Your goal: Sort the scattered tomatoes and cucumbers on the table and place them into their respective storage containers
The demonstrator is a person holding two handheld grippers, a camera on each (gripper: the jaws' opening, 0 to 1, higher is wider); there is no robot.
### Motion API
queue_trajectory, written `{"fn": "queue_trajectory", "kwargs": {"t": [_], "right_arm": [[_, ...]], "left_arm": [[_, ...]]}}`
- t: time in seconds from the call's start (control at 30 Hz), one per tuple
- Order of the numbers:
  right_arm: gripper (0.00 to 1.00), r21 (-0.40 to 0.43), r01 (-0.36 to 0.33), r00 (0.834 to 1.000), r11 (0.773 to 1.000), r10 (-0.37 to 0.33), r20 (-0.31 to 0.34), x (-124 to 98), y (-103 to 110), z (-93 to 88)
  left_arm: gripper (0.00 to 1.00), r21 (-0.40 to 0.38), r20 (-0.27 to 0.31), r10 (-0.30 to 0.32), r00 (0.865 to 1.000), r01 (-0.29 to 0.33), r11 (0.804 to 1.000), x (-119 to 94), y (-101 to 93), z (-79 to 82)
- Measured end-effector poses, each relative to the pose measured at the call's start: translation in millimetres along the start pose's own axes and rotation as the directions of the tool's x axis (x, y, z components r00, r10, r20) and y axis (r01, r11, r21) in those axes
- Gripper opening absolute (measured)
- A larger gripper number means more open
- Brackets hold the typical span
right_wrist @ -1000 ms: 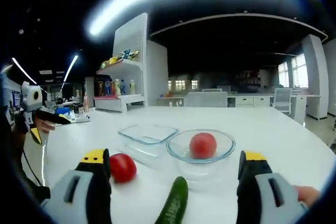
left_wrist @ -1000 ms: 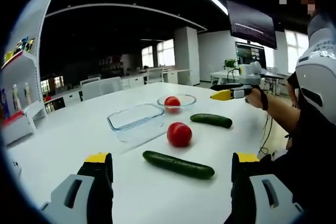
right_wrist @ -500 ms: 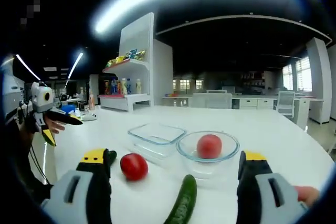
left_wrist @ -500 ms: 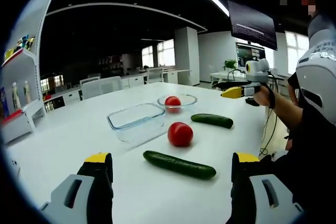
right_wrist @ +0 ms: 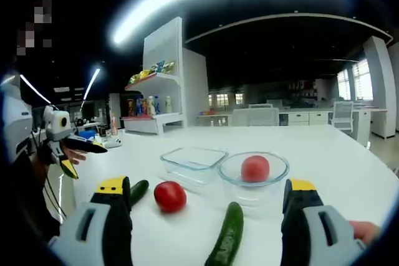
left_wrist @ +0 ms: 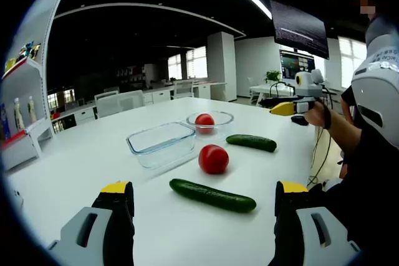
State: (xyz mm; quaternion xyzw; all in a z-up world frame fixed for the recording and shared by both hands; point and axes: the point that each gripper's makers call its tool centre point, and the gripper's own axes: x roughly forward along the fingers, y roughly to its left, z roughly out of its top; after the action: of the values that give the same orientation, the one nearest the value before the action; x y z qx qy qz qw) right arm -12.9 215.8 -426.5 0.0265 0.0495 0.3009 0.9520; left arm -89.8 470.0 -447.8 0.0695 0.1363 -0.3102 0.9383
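On the white table [left_wrist: 75, 154] a loose tomato [left_wrist: 213, 159] lies between two cucumbers: a near cucumber [left_wrist: 212, 195] and a far cucumber [left_wrist: 251, 142]. A round glass bowl [left_wrist: 210, 119] holds another tomato [left_wrist: 204, 122]; beside it stands an empty rectangular glass dish [left_wrist: 161, 144]. My left gripper [left_wrist: 204, 200] is open just short of the near cucumber. My right gripper [right_wrist: 209, 197] is open above a cucumber [right_wrist: 227, 240], with the loose tomato [right_wrist: 170, 196], bowl [right_wrist: 254, 174] and dish [right_wrist: 193, 159] ahead. The other gripper [left_wrist: 288, 105] hangs at the right, above the table's edge.
A white shelf unit [right_wrist: 161, 85] with bottles and packets stands behind the table. Desks and chairs [left_wrist: 118, 103] fill the far room. A dark monitor [left_wrist: 298, 28] hangs at the right. The person's sleeve [left_wrist: 376, 85] shows at the right edge.
The right gripper has drawn back and away from the bowl, so more of the table and a second cucumber come into its view. The left gripper stays nearly still.
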Motion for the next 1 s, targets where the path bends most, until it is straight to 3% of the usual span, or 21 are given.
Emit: {"fn": "queue_trajectory", "kwargs": {"t": [0.73, 1.0], "right_arm": [[0.96, 0.008, -0.033, 0.999, 0.999, 0.033, -0.022, -1.1, 6.1, -6.9], [0.96, -0.001, -0.051, 0.997, 0.999, 0.051, -0.052, 7.4, 11.1, -17.4]], "left_arm": [[0.94, 0.008, -0.005, 0.012, 1.000, -0.012, 1.000, -1.9, -1.4, 2.0], [0.94, 0.013, -0.004, 0.014, 1.000, -0.014, 1.000, -2.9, -1.7, 3.5]]}}
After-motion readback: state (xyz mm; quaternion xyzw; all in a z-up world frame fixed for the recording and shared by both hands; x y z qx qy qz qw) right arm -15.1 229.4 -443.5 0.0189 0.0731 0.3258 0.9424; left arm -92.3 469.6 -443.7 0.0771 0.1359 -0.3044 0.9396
